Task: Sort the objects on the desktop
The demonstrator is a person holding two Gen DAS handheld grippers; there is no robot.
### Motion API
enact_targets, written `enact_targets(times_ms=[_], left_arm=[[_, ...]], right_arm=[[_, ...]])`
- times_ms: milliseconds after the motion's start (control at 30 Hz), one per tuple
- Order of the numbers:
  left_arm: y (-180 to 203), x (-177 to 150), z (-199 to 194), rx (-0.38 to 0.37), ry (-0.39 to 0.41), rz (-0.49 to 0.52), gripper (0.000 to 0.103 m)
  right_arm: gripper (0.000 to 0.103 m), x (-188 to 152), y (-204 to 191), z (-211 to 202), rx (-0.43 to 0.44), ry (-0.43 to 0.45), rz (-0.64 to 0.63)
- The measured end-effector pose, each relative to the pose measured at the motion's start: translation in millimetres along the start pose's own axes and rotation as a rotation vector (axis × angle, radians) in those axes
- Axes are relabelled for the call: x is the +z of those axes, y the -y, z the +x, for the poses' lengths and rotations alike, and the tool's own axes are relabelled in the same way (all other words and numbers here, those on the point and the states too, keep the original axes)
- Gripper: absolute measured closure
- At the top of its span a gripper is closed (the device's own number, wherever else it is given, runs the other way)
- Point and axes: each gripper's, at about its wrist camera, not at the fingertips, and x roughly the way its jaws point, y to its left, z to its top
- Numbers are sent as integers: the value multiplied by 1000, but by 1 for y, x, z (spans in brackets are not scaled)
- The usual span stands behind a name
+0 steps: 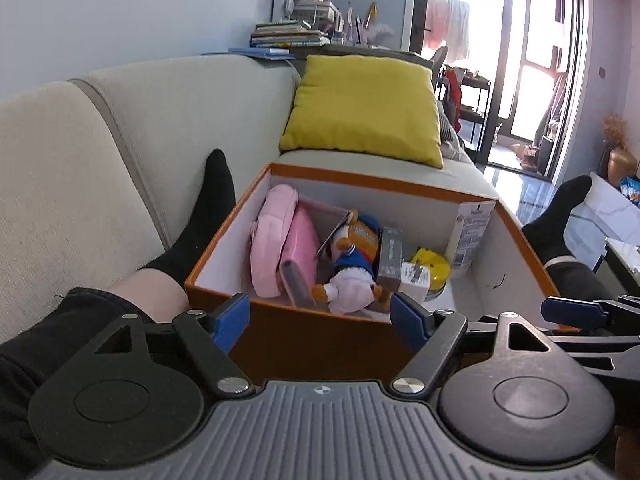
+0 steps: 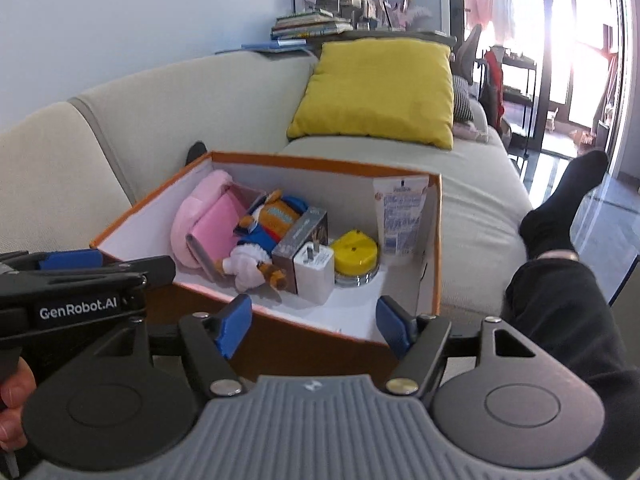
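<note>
beige sofa (image 1: 168,128); orange box (image 1: 304,336) packed; left gripper (image 1: 320,320), right gripper (image 2: 314,326) spread, empty.

The orange matt cardboard box (image 2: 276,342) with a smooth white inside holds a fuzzy plush duck toy (image 2: 256,248) and a glossy white plastic charger (image 2: 314,276); the beige sofa (image 2: 168,104) is coarse woven cloth.

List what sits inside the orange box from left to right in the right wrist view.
Pink pouch → pink case → plush toy → grey carton → white charger → yellow-lidded jar → white tube, standing against the box's right wall.
</note>
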Motion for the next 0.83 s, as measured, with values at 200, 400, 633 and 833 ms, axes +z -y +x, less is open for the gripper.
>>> enact_targets(times_ms=[200,400,633,833], left_arm=[[0,-9,3,11,29,-17,10],[2,-9,3,-32,17,-16,9],[7,-10,2,-38,20,-9,9],[4,-10,4,-44,15,-29,8]], right_arm=[[30,-4,1,3,2,10,-3],[26,-9,-9,4,-26,12,-69],[24,-10,-10,3,-13,20,-67],[22,-9,-8,3,1,20,-61]])
